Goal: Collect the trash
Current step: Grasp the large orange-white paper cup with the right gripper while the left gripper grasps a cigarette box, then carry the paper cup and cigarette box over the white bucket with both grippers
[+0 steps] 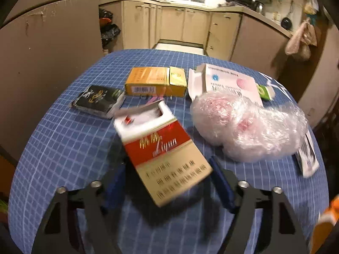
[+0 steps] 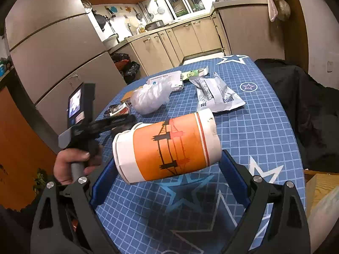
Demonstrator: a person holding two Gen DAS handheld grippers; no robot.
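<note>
While both grippers clamp a red pack (image 1: 163, 156) and paper cup (image 2: 167, 146), litter dots the blue gridded table (image 1: 63, 144).

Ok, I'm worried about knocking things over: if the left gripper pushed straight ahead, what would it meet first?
The red cigarette pack, already between its jaws; beyond that, probably the blue tablecloth short of the yellow box. Depth is unclear.

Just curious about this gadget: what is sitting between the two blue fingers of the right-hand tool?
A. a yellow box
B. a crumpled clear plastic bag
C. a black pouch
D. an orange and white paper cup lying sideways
D: in the right wrist view the orange and white paper cup lies on its side between the right tool fingers, above the blue checked table.
</note>
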